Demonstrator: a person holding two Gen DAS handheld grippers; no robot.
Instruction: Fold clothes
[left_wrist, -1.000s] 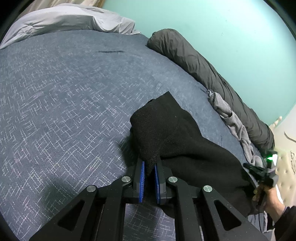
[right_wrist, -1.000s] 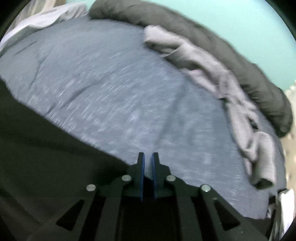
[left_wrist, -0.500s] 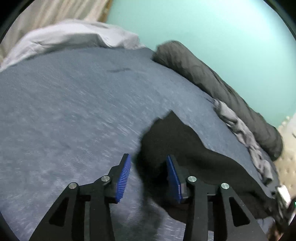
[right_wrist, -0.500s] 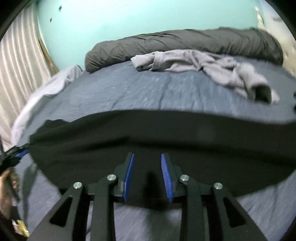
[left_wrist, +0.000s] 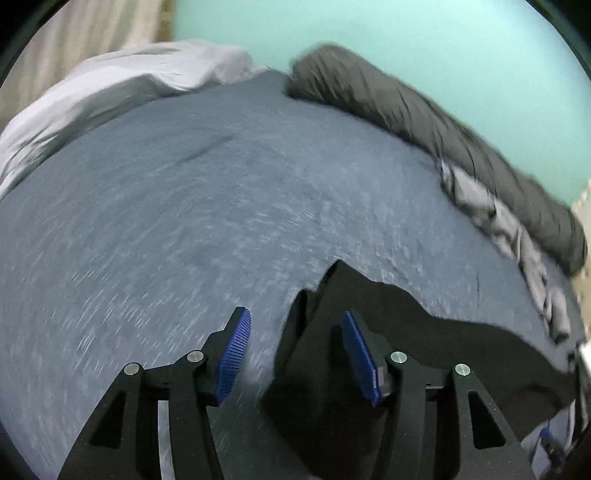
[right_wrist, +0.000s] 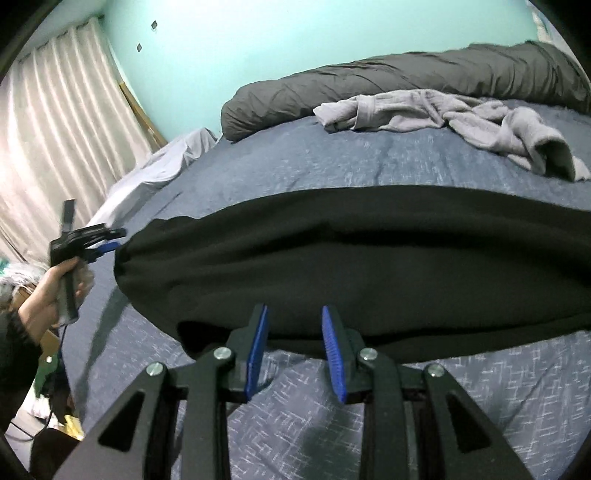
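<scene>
A second ago both grippers pinched the black garment (right_wrist: 351, 258); now it lies released across the near half of the bed (left_wrist: 184, 221), one corner peaking at 12 o'clock of the left gripper (left_wrist: 291, 354), whose jaws stand spread and empty. The right gripper (right_wrist: 295, 347) has also let go, jaws apart at the garment's near edge. Open blue bedding stretches toward 11 o'clock; the grey garment (right_wrist: 461, 114) and dark rolled duvet (right_wrist: 406, 81) line the far edge, and no writing is legible.
</scene>
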